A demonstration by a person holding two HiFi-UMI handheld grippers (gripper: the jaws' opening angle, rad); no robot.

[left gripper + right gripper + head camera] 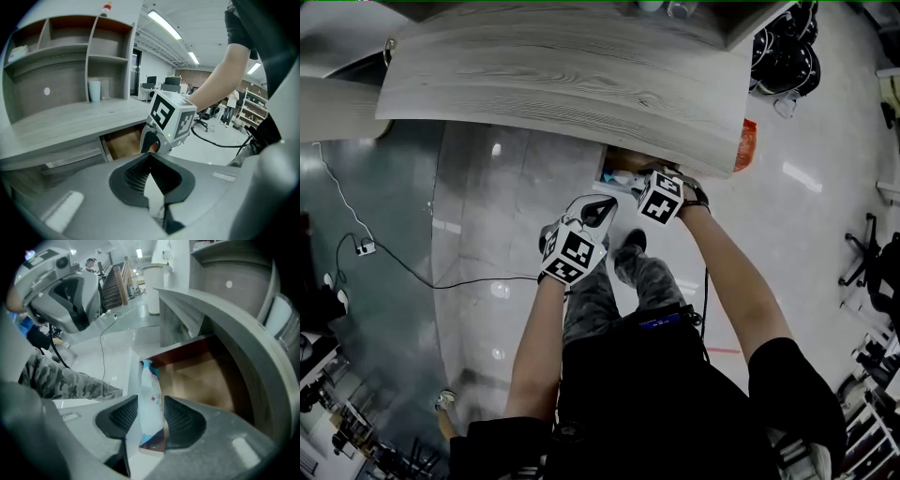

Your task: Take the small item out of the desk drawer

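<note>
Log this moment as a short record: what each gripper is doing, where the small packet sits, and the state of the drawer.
drawer: open, under the desk top
right gripper: at the drawer, jaws apart
packet: white and blue with a red cross, on edge between the right gripper's jaws; pads do not seem to press on it
left gripper: shut, nothing in it, held back from the drawer
</note>
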